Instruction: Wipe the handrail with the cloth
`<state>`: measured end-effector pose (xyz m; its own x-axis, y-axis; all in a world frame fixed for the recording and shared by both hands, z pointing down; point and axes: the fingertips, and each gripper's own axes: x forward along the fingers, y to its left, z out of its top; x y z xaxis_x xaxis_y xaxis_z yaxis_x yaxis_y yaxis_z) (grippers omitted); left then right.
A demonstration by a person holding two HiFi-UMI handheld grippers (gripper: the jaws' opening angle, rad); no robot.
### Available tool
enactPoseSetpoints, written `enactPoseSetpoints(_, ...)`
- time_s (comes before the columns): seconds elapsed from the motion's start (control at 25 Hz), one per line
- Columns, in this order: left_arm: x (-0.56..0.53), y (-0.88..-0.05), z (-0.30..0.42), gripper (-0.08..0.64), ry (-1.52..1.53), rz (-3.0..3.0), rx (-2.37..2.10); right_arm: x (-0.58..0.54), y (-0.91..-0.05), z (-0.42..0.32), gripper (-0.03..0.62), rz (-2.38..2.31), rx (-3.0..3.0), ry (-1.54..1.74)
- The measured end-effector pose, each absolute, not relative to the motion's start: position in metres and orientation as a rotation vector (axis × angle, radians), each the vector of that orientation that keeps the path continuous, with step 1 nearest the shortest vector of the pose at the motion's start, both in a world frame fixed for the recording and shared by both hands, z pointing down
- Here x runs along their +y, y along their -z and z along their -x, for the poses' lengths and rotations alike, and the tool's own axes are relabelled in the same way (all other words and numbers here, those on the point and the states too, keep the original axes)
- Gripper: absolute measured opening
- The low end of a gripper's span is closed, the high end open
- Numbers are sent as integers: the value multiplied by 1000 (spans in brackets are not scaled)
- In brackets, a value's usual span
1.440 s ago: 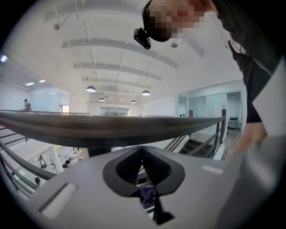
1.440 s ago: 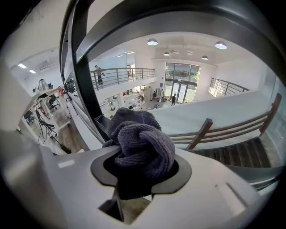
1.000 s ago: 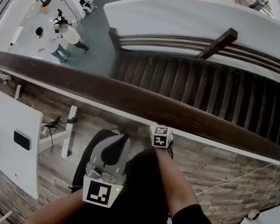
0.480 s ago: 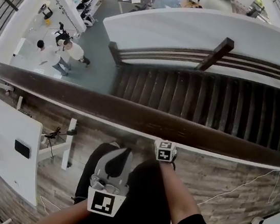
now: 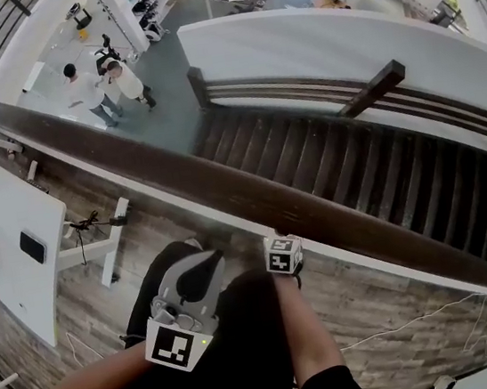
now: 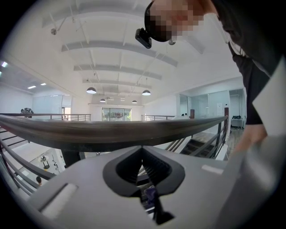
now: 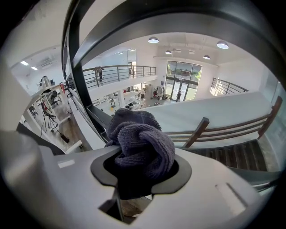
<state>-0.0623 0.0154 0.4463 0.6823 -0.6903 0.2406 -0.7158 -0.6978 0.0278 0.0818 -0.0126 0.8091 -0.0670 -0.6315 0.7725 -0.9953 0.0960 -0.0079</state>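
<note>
- A bunched purple-grey knitted cloth (image 7: 142, 143) is being clamped between the jaws of the right gripper (image 7: 143, 159), at the centre of the right gripper view.
- A dark brown wooden handrail (image 5: 225, 187) is being seen running diagonally across the head view, from upper left to lower right.
- The left gripper (image 6: 143, 152) is being held with its jaws together, below the handrail at lower centre.

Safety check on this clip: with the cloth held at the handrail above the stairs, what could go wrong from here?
1. The cloth sits bunched in the right gripper by the handrail, over an open drop. If it slips out, it could fall toward the stairs or the people below.
2. Balled up like this, only a small patch may touch the rail, so the wipe could miss parts.
</note>
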Motion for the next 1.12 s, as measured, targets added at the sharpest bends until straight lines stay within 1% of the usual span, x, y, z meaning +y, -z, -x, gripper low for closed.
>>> enactPoseSetpoints(0.76,34,-441,27,0,-338,-2785,-1151,12,-810,-129,150,-1683,-1738,-873)
enactPoseSetpoints(1.12,32,-431,17,0,-273,-2741,-1247,25,-816,-174,150,-1698,-1696,-904)
